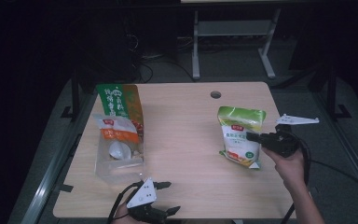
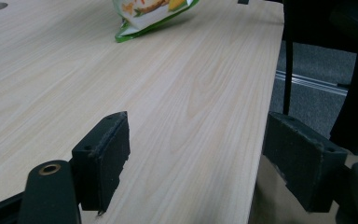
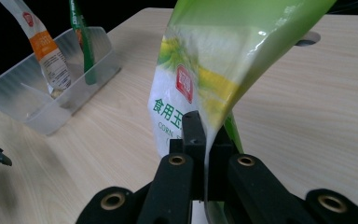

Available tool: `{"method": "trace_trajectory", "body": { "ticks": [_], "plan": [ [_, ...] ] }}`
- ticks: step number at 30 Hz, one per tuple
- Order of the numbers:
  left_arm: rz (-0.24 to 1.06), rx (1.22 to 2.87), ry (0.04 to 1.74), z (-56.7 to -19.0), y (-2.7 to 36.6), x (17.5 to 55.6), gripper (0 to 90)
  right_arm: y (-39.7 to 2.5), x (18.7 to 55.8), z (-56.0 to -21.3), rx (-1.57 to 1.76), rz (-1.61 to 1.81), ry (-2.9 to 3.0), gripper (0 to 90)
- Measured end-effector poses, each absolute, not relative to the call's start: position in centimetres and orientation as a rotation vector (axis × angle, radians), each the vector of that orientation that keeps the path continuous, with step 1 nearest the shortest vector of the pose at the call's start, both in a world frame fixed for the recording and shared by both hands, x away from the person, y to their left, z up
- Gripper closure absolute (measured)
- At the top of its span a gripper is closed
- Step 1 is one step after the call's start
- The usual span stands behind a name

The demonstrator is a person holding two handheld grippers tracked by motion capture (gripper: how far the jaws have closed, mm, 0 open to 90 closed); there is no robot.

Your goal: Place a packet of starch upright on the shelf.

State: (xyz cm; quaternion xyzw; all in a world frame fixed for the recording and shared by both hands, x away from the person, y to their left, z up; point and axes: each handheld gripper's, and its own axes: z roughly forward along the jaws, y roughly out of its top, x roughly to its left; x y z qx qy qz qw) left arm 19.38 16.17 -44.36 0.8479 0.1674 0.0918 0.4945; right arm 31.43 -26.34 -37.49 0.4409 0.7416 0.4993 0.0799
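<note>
A green and white corn starch pouch [image 1: 240, 136] stands on the right half of the wooden table [image 1: 186, 121], and my right gripper [image 1: 252, 136] is shut on its side edge. The right gripper view shows the pouch [image 3: 205, 70] pinched between the two black jaws and rising above them. My left gripper [image 1: 170, 197] is open at the table's front edge, holding nothing. In the left gripper view its pads [image 2: 102, 156] stand wide apart over bare wood, with the pouch's bottom [image 2: 154, 14] far ahead.
A clear plastic bin [image 1: 120, 156] at the left holds an orange and white pouch [image 1: 117, 130] and a green pouch [image 1: 120, 103]. A cable hole [image 1: 216, 94] lies near the far edge. Dark floor and desk legs lie beyond the table.
</note>
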Motion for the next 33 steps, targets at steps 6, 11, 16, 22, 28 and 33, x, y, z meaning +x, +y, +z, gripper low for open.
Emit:
{"method": "trace_trajectory", "body": {
  "ticks": [6, 11, 16, 22, 28, 33],
  "plan": [
    [0.218, 2.058, 0.399, -44.4, 16.1, 19.2, 22.9, -25.4, 31.6, -36.6, 1.277, 1.488, 2.245, 89.9],
    [0.211, 2.056, 0.394, -44.4, 15.9, 19.1, 22.9, -24.5, 31.8, -35.9, 1.246, 1.506, 2.257, 89.9],
    [0.209, 2.058, 0.389, -44.4, 15.9, 19.1, 22.9, -23.4, 32.2, -35.1, 1.211, 1.517, 2.283, 89.8],
    [0.2, 2.054, 0.395, -44.4, 15.8, 19.0, 22.9, -21.6, 32.6, -34.4, 1.16, 1.539, 2.307, 89.8],
    [0.203, 2.054, 0.39, -44.4, 15.8, 18.9, 22.9, -19.6, 32.9, -33.6, 1.108, 1.563, 2.344, 89.9],
    [0.206, 2.043, 0.393, -44.3, 15.9, 18.9, 22.8, -18.0, 33.0, -33.0, 1.068, 1.587, 2.368, 89.8]
  ]
}}
